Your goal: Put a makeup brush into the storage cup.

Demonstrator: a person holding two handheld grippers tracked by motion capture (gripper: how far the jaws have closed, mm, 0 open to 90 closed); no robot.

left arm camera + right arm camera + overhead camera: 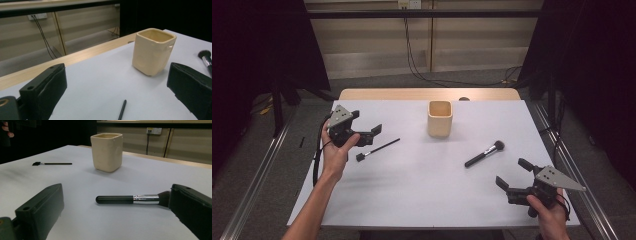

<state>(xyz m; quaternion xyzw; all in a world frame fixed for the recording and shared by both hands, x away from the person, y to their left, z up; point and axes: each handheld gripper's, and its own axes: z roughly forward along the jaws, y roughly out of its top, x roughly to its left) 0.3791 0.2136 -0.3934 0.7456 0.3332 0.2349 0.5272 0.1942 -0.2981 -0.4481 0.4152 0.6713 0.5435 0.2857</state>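
A cream square cup [440, 119] stands upright at the middle back of the white table top [422, 195]. A thin black brush [378, 149] lies left of it. A thick makeup brush [484, 153] with a silver collar lies to the right. My left gripper [367, 121] hovers open just above and left of the thin brush. Its own view shows the cup [152, 51] ahead and the thin brush's handle end [122, 110] between the jaws. My right gripper [513, 172] is open near the front right, facing the thick brush [127, 199] with the cup [107, 152] beyond.
A strip of bare wood [427, 94] runs along the table's far edge. Cables [412, 55] hang down the wall behind. Dark curtains flank both sides, and metal rails [257, 170] run along the floor.
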